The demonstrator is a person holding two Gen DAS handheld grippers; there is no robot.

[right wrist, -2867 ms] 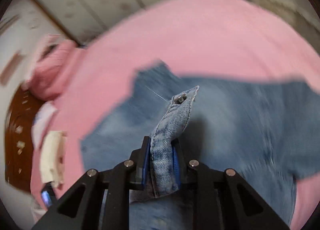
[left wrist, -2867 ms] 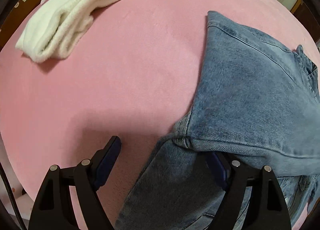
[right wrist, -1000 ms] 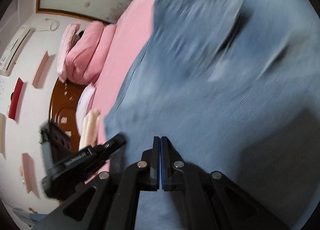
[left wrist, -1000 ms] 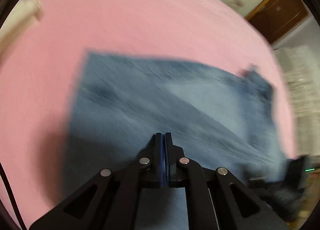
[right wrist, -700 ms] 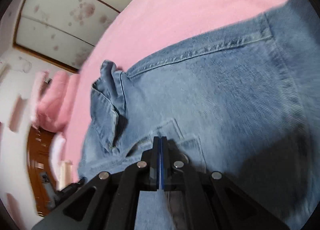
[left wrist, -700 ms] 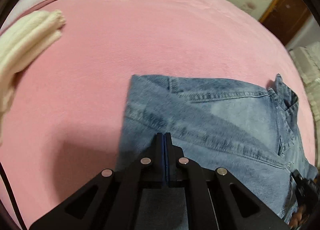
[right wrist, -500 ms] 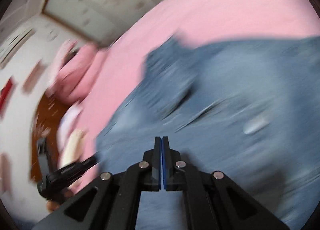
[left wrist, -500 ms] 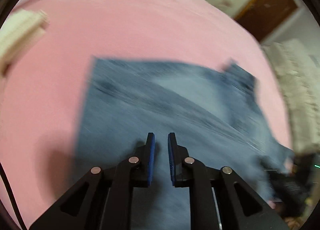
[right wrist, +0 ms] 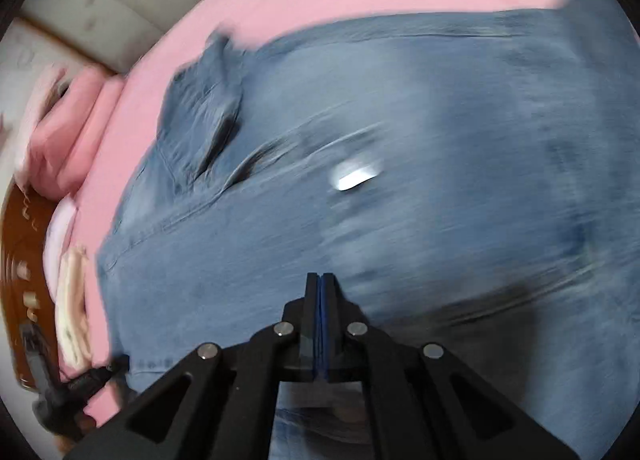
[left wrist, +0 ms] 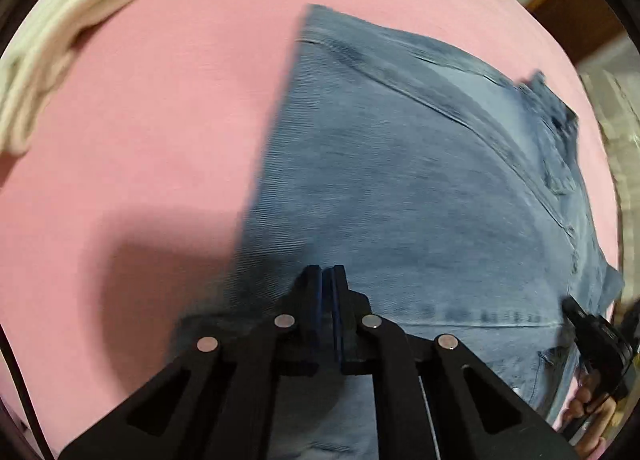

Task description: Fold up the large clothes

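2 grippers hang over the jeans [left wrist: 420, 188], and neither has cloth between its pads. The left gripper [left wrist: 327, 280] has its jaws closing, with only a thin slit left between the blue pads and nothing in it; its tips sit over the denim near the garment's left folded edge, and whether they touch the fabric cannot be told. The right gripper [right wrist: 321, 284] has its pads pressed flat together, empty, its tips over the middle of the denim; contact is likewise unclear. In the left wrist view the right gripper also shows at the lower right with fingers [left wrist: 588, 400] of the person's hand wrapped on its handle.

The jeans lie folded into a broad block on the pink bed [left wrist: 152, 132], away from its far edge, with 1 straight fold line on the left side. Seams run diagonally across the top layer, and a bunched waistband corner [right wrist: 208, 100] rises at the far end. A bright metal button [right wrist: 354, 178] glints mid-panel, smeared by blur. Several white folded towels [left wrist: 68, 32] sit near the bed's far left corner, well apart from the jeans. Pink pillows [right wrist: 68, 128] lie at the bed's head.
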